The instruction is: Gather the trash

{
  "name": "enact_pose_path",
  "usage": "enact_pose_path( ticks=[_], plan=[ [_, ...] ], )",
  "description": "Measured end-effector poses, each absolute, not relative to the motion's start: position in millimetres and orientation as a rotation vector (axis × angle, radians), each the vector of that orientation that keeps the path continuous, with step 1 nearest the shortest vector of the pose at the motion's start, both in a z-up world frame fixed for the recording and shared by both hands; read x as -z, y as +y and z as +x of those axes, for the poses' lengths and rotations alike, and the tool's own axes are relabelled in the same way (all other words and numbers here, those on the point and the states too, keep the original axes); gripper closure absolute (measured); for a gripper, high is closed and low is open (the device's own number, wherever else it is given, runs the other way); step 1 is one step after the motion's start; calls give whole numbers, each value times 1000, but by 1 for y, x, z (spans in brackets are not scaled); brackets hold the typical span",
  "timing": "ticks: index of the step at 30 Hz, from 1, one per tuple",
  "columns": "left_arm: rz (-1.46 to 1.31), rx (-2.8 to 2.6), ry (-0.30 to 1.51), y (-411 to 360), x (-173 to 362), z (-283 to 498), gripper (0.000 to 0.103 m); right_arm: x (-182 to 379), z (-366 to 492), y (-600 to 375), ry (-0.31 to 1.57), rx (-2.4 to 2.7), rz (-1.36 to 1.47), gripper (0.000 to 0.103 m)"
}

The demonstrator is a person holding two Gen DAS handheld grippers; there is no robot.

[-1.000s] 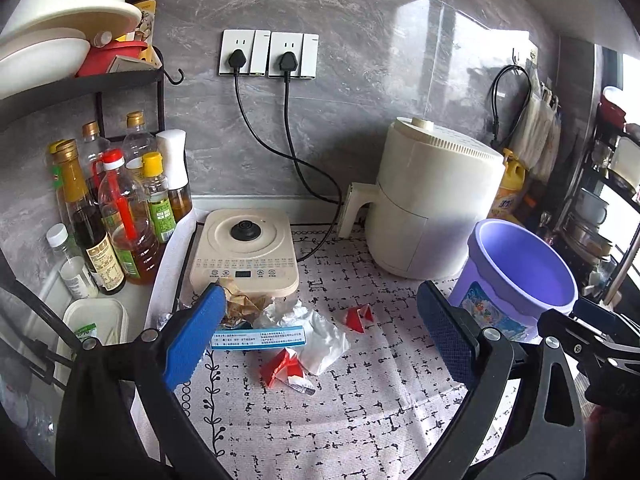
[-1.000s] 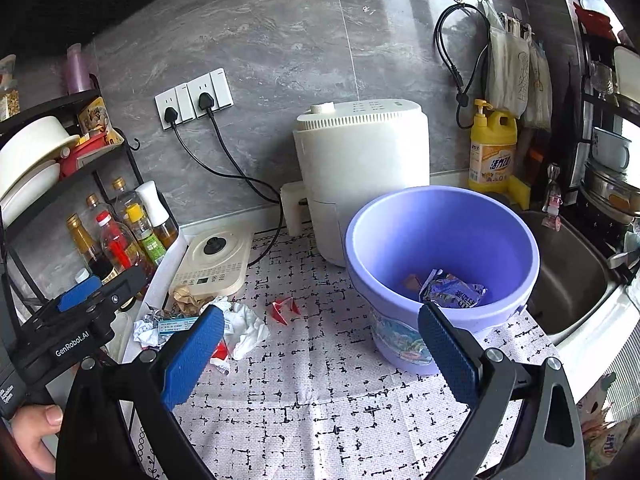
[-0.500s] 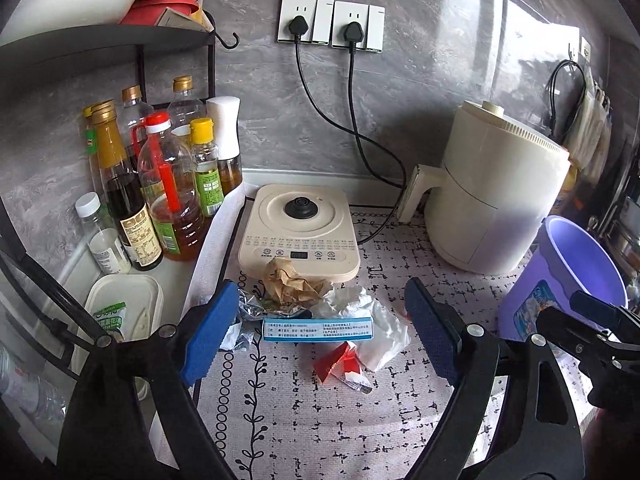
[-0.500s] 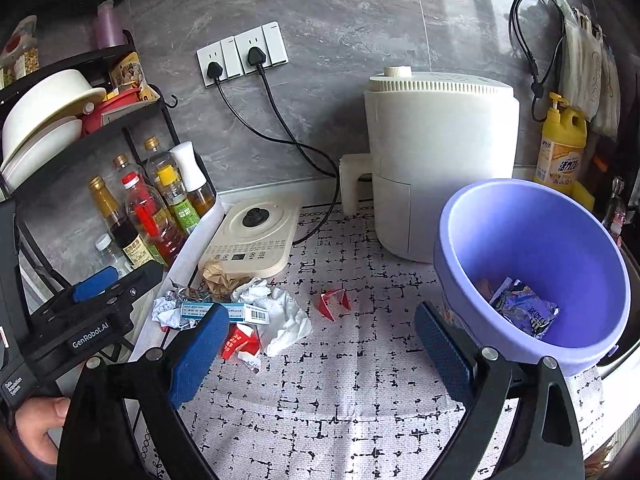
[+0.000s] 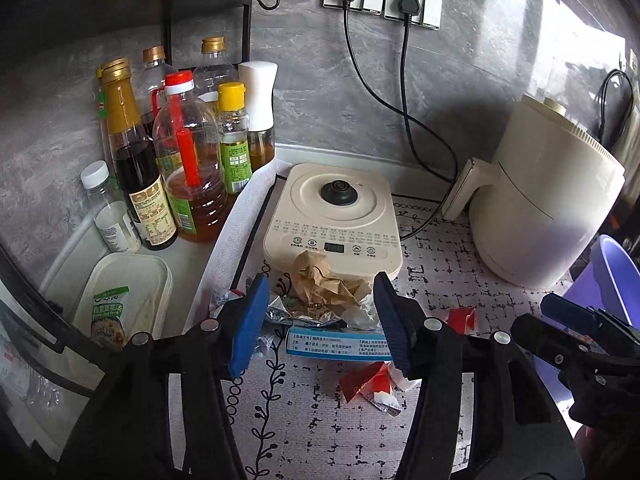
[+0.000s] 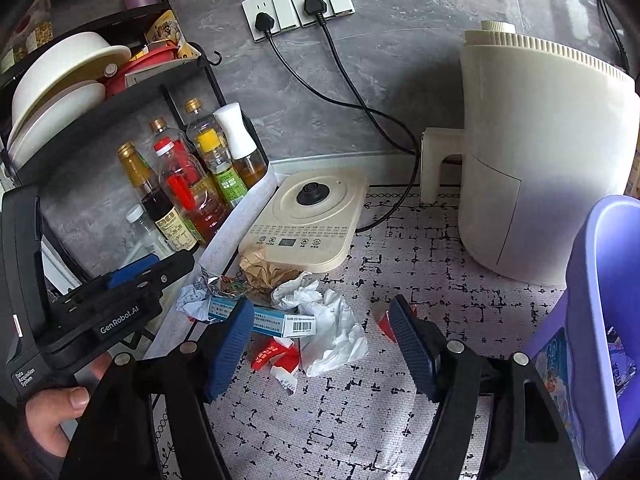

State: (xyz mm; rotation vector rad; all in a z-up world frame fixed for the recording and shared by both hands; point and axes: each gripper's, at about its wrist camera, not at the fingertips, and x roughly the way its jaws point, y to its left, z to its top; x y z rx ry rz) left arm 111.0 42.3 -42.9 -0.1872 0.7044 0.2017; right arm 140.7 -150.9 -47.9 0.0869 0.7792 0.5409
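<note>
- The worktop (image 6: 360, 420), covered by a patterned mat, carried all items; the cream control base (image 5: 334, 220) is taken as the landmark.
- A white appliance (image 6: 552, 152) stood to the right of the base, with the purple bin (image 6: 592, 320) further right and already holding a wrapper.
- Oil and sauce bottles (image 5: 188, 152) stood left of the base, close to the trash.
- The trash pile lay directly in front of the base: brown crumpled paper (image 5: 324, 280) touching its front edge, white tissue (image 6: 336, 328), a blue-and-white carton (image 6: 276, 320), foil scraps and red wrappers (image 6: 276, 354).
- The left hand-held gripper (image 5: 320, 316) was closing, its pads either side of the brown paper and foil, not yet pressing.
- The right hand-held gripper (image 6: 320, 348) was closing over the tissue and red wrappers, nothing held.
- Risk: both tools converged on one pile; collision is likely.
- Risk: loose scraps may slip out or scatter.
- Risk: a sweep left could knock the bottles.
</note>
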Motion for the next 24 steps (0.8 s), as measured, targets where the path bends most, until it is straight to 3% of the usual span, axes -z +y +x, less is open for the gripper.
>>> enact_pose_path(
  ticks=[7, 18, 24],
  plan=[
    [-205, -222, 771, 45, 61, 141, 65, 65, 172, -133, 838, -625, 76, 44],
    [-241, -218, 844, 53, 84, 179, 65, 91, 211, -102, 941, -708, 23, 46],
    [-285, -226, 891, 61, 100, 196, 72, 107, 225, -88, 988, -737, 10, 49]
  ],
)
